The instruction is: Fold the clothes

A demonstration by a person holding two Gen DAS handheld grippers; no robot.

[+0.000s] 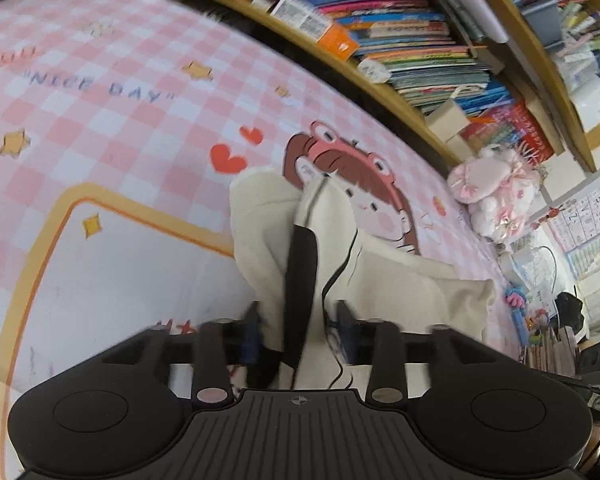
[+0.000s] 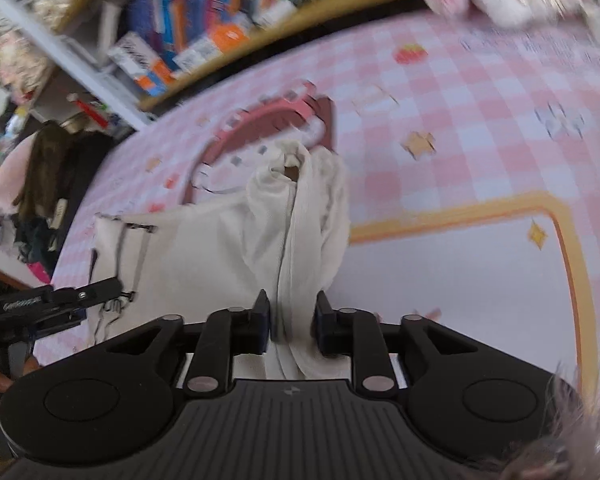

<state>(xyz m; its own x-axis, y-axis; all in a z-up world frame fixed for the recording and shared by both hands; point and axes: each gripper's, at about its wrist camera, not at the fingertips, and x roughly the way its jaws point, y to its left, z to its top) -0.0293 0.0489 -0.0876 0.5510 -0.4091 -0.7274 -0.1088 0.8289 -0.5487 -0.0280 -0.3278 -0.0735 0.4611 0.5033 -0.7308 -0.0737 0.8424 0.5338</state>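
**Both grippers pinching the cream garment**

While the cream garment [image 1: 260, 240] lies bunched on the pink checked mat [image 1: 120, 128], I have my left gripper [image 1: 300, 320] clamped on its black-trimmed fold and my right gripper [image 2: 290, 316] clamped on a white ribbed fold — bookshelves [image 1: 400, 40] stand at the far edge.

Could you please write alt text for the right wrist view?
The right gripper pinches a bunched fold of a cream garment, lifting it over a pink checked mat. Bookshelves stand behind, blurred.
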